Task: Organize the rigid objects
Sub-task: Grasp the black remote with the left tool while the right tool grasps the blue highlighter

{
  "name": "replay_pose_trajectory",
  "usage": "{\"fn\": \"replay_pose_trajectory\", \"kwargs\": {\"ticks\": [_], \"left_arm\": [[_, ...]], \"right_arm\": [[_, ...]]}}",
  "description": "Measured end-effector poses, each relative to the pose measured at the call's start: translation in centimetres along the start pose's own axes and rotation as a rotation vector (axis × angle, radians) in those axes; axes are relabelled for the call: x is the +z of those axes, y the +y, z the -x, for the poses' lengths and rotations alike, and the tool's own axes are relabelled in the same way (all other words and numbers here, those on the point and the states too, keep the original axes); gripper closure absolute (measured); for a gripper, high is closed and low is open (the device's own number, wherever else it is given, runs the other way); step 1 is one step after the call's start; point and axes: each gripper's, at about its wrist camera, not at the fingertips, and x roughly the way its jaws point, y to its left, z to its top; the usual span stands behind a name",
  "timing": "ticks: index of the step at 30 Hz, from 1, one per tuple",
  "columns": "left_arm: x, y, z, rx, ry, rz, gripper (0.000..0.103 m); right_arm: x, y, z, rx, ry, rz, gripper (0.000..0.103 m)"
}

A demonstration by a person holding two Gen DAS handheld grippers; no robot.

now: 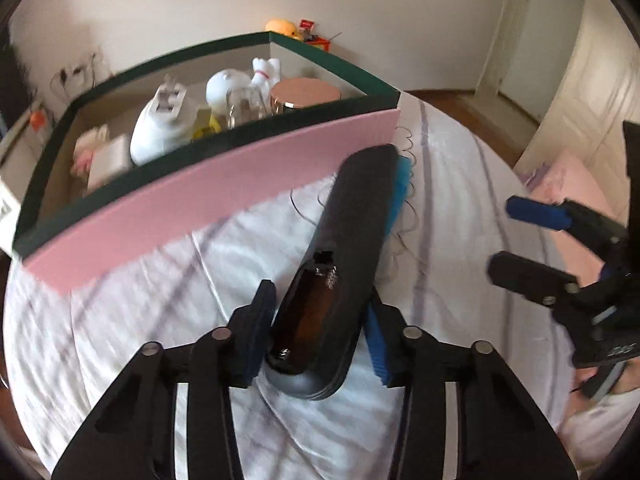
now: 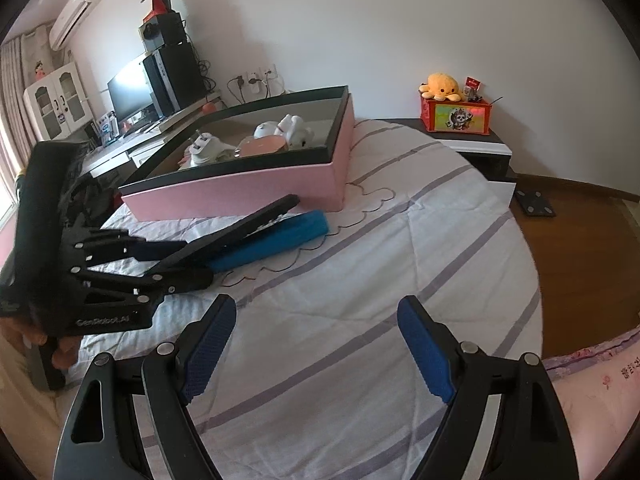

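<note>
White bedding with pale purple stripes (image 2: 360, 280) covers the bed, and its rounded far edge drops to a brown wooden floor (image 2: 580, 248). On this bedding stands the box (image 1: 208, 196), pink outside with a dark green rim, and it is the landmark here. In front of the box the cloth is free and wide, and to the right of the box it stays free up to the bed edge.

Inside the box lie several small things: a white plug (image 1: 160, 128), a round white figure (image 1: 226, 88), a glass (image 1: 246, 110) and a pink-lidded jar (image 1: 306, 94). Their lower parts are hidden behind the near wall of the box, and the left corner is too blurred to read.

Just in front of the near wall of the box lies the remote (image 1: 344, 240), a long black body with its battery bay open and brown inside. Its far end almost reaches the box corner; whether it touches I cannot tell. A blue strip beside that end is hard to identify.

Around the near end of the remote sits the left gripper (image 1: 316, 320), with both blue pads pressed against its sides, so it grips the remote. The remote's near end is partly hidden between the fingers.

Further to the right of the box, over bare cloth, the right gripper (image 2: 316, 344) stands wide apart with nothing between its fingers. In the left view it is cut off by the frame edge.
</note>
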Motion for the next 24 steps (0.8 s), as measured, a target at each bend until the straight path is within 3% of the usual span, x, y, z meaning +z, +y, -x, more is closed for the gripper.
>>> {"fn": "replay_pose_trajectory", "kwargs": {"ticks": [4, 9, 16, 19, 22, 24], "left_arm": [[-1.6, -0.2, 1.0, -0.049, -0.007, 0.06, 0.068], [-3.7, 0.2, 2.3, -0.038, -0.02, 0.118, 0.068], [-2.2, 1.9, 1.0, 0.067, -0.041, 0.2, 0.067], [-1.8, 1.8, 0.5, 0.092, -0.064, 0.179, 0.066], [-1.9, 1.8, 0.7, 0.135, -0.083, 0.181, 0.08], [-2.3, 2.4, 1.0, 0.167, -0.093, 0.213, 0.082]], "right_arm": [[-0.1, 0.5, -0.3, 0.005, 0.014, 0.0, 0.019], [-0.4, 0.8, -0.4, 0.008, 0.027, 0.001, 0.019], [-0.1, 0.6, -1.3, -0.006, 0.042, -0.055, 0.019], [0.3, 1.1, -1.8, -0.018, 0.053, -0.062, 0.019], [1.0, 1.8, -2.4, -0.027, 0.061, -0.087, 0.019], [1.4, 2.3, -2.9, -0.041, 0.064, -0.096, 0.018]]}}
